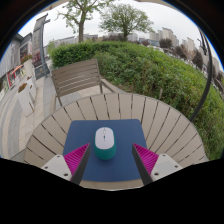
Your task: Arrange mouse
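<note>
A small white-and-teal computer mouse (pixel 104 142) lies on a dark blue rectangular mouse pad (pixel 113 153) atop a round slatted wooden table (pixel 160 125). The hand-held gripper (pixel 110 160) hovers open above the pad's near edge, fingers level and pointing forward, the mouse just ahead, nearer the left finger. Best to shift slightly left and centre before closing.

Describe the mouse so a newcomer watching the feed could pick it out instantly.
Find the round slatted wooden table outdoors, with a blue mouse pad lying on it. The mouse sits on that pad, ahead of the open gripper and nearer its left finger. It is the only small rounded object there, white on top with a teal base.
</note>
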The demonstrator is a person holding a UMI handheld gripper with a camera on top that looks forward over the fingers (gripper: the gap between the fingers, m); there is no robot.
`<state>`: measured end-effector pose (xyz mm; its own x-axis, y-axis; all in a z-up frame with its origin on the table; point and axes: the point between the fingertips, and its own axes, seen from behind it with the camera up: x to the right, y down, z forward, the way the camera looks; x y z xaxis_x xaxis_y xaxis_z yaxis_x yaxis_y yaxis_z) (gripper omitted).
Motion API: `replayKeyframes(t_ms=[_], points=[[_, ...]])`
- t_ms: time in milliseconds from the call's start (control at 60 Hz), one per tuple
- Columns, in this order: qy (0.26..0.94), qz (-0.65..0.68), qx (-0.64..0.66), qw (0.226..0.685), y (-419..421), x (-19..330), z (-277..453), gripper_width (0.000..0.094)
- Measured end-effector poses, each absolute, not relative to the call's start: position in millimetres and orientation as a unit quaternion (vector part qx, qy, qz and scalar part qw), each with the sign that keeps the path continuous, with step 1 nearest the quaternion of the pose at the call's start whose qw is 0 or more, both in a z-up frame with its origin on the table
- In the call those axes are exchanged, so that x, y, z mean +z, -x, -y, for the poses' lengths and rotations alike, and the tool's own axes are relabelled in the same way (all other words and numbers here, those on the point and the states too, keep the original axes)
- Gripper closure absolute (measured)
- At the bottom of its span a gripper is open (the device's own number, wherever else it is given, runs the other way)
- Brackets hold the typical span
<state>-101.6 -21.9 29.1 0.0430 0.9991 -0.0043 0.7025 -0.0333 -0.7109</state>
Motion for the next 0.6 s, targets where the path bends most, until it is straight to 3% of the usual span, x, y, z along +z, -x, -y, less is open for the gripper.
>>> replayKeyframes(t_ms=[150,283,417,600], points=[[0.658,0.659,0.262,0.253,-2,94,22,0.0078],[0.658,0.675,0.244,0.230,-109,130,20,0.0080],[0.670,0.673,0.219,0.227,-182,138,11,0.0078],[0.673,0.667,0.225,0.227,-211,140,8,0.0086]])
